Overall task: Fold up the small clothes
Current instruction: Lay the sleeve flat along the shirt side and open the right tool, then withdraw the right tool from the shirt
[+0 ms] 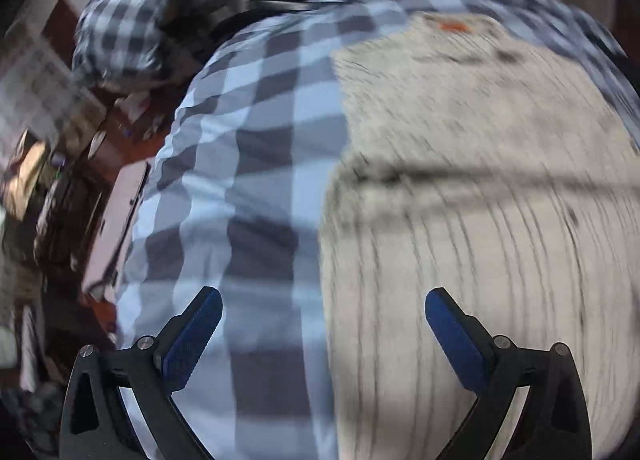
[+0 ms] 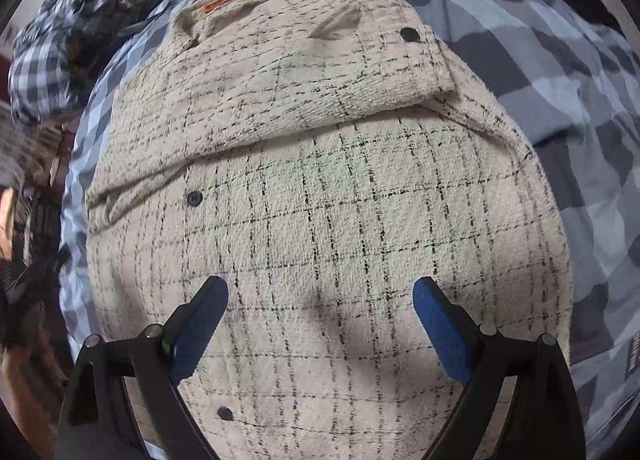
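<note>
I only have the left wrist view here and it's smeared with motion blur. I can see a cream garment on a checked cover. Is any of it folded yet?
Observer: Yes. In the right wrist view a sleeve lies folded across the cream tweed jacket.
Operator: Is the right gripper holding anything?
Observer: No. The right gripper is open, over the jacket's lower half.
Operator: Any fastenings showing?
Observer: Dark buttons; one sits below the folded sleeve, another on the sleeve's cuff.
</note>
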Motion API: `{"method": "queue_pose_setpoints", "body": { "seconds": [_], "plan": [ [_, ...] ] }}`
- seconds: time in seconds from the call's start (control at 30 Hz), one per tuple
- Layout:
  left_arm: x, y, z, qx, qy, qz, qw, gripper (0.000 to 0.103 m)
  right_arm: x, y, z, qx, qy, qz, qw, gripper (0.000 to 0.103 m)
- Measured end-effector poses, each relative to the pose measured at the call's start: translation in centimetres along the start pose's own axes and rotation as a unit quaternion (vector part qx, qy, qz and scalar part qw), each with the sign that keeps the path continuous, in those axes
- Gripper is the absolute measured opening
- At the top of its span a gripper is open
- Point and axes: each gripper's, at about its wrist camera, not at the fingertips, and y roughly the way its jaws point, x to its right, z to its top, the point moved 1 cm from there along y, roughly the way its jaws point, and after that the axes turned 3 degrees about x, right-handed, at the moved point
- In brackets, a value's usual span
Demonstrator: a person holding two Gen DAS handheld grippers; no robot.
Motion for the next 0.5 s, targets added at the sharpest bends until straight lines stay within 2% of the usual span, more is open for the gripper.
{"method": "queue_pose_setpoints", "body": {
  "seconds": [0.13,0.23,0.27,0.33,0.5],
  "plan": [
    [0.8,-5.1,-4.3,-0.004,0.031,-0.009,0.9995,0.103,1.9,-2.2,-0.6,0.026,0.005,0.005,1.0,0.092],
    [0.1,-9.4,-7.4,0.024,0.023,-0.058,0.9978,0.103,3.7,-4.2,0.1,0.03,0.04,0.006,0.999,0.092],
    [-0.2,-10.2,-8.1,0.028,0.017,-0.066,0.9973,0.103,4.2,-5.3,0.3,0.027,0.051,0.021,0.998,0.092],
    [-1.1,-11.7,-10.0,0.038,0.001,-0.074,0.9965,0.103,4.8,-8.8,0.6,0.034,0.056,0.069,0.995,0.092],
    [-1.7,-11.8,-13.3,0.029,0.01,-0.055,0.998,0.103,5.4,-18.3,1.2,0.053,-0.009,0.073,0.996,0.092]
  ]
}}
